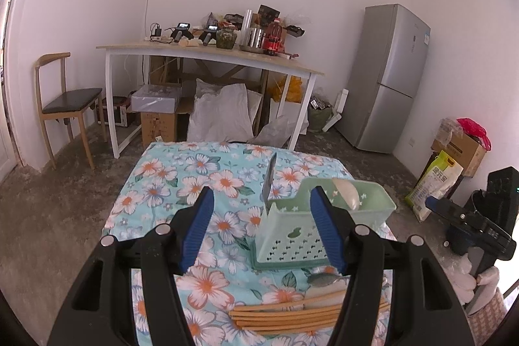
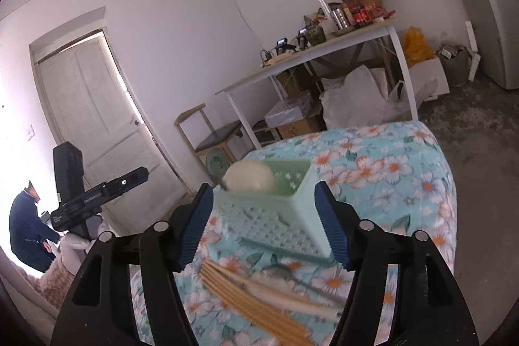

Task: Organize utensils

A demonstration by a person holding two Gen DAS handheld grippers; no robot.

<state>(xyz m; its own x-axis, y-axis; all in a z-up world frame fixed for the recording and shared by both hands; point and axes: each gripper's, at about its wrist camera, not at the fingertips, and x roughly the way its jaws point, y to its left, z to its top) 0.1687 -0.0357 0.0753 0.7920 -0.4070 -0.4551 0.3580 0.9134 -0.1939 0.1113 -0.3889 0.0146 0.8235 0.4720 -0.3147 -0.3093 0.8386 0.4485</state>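
A mint-green perforated utensil basket [image 1: 292, 240] stands on the floral tablecloth [image 1: 207, 174]. A white spoon [image 1: 347, 193] and a knife [image 1: 268, 180] stand in it. Several wooden chopsticks [image 1: 285, 315] and a grey spoon [image 1: 324, 279] lie in front of the basket. My left gripper [image 1: 261, 229] is open and empty above the cloth, just left of the basket. In the right wrist view the basket [image 2: 269, 216], white spoon [image 2: 249, 175] and chopsticks [image 2: 253, 297] lie ahead. My right gripper [image 2: 262, 226] is open and empty above them.
A white table [image 1: 207, 52] piled with bottles and devices stands at the back wall. A wooden chair [image 1: 65, 99] is at the left, a grey fridge [image 1: 389, 77] at the right. Boxes and bags sit on the floor. A closed door [image 2: 94, 106] is at the left.
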